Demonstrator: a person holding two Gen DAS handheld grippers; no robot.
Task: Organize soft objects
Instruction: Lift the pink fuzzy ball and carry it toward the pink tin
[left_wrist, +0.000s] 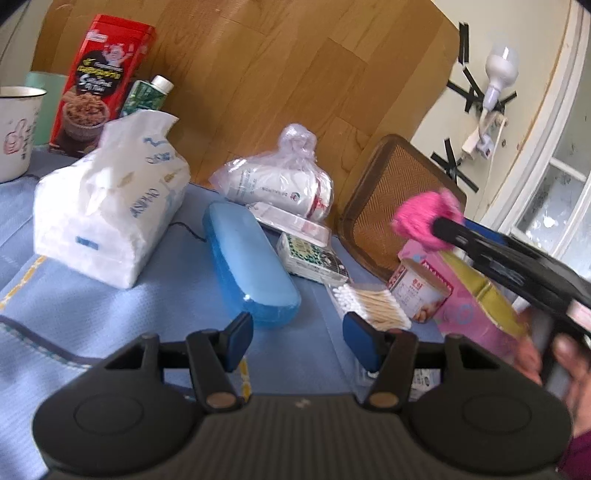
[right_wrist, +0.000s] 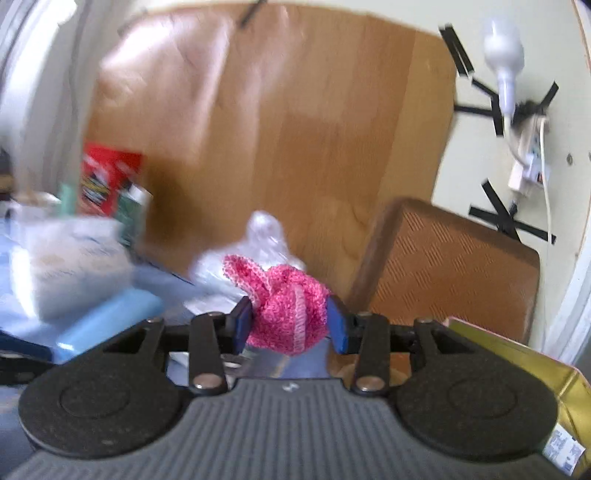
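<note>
Fuzzy pink knit cloth (right_wrist: 286, 314), glossy blue plastic case (left_wrist: 249, 266), crinkly tissue pack (left_wrist: 107, 206)

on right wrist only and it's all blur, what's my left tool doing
Observer: The left tool is open and empty, low over the blue cloth.
Operator: whats right ahead of it
Observer: A blue case lies just past its left finger, and cotton swabs lie by its right finger.
Operator: and whats below my pink knit
Observer: In the left wrist view, the pink knit, held at the tip of the right tool, shows above a small can.
</note>
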